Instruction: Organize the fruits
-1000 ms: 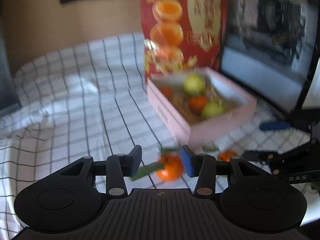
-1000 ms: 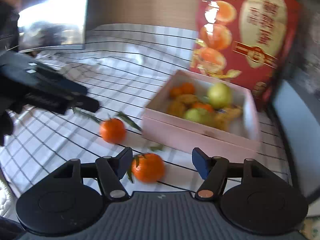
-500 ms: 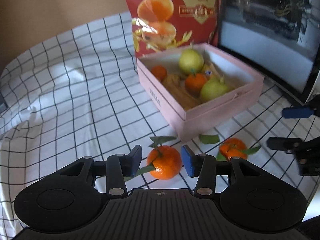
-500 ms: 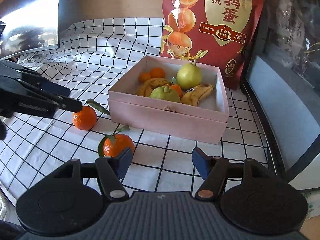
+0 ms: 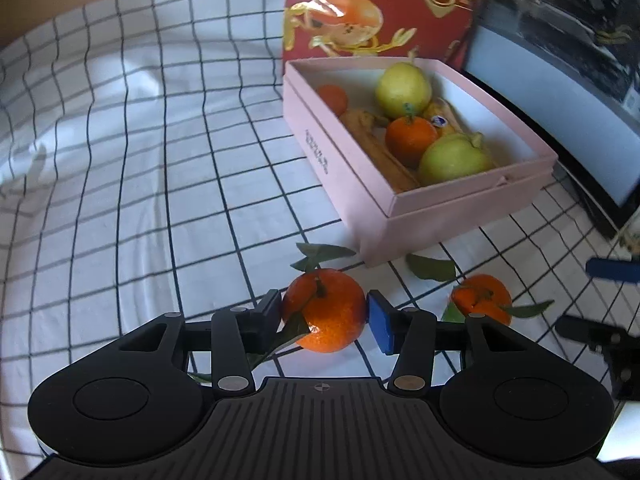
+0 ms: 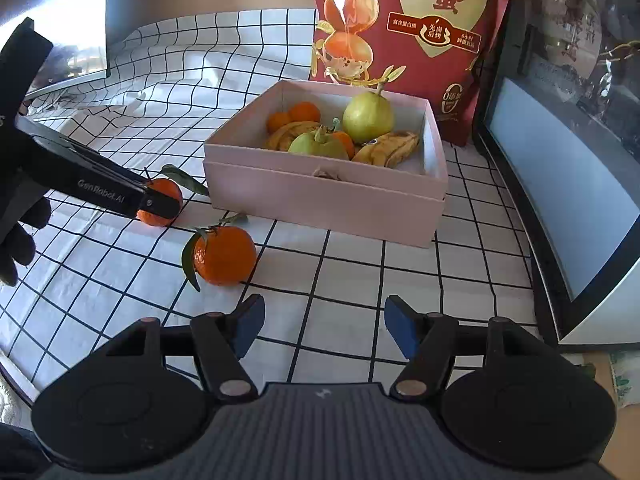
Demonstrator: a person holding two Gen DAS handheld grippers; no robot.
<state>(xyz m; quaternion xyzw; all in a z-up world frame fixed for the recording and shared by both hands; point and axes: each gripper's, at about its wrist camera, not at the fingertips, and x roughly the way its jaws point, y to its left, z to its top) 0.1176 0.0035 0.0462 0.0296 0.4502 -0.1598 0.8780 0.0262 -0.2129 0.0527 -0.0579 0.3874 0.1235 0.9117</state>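
We find the left gripper with jaws just widened, apart, a leafy tangerine between them on the checked cloth. The right gripper stands apart, empty, a second tangerine just beyond. Farther off sits the pink box of fruit.

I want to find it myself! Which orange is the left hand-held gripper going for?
Find the pink box of fruit on the checked cloth. Two leafy mandarins lie on the cloth in front of it. It is the mandarin between the fingers of the left hand-held gripper; the other mandarin lies with nothing around it.
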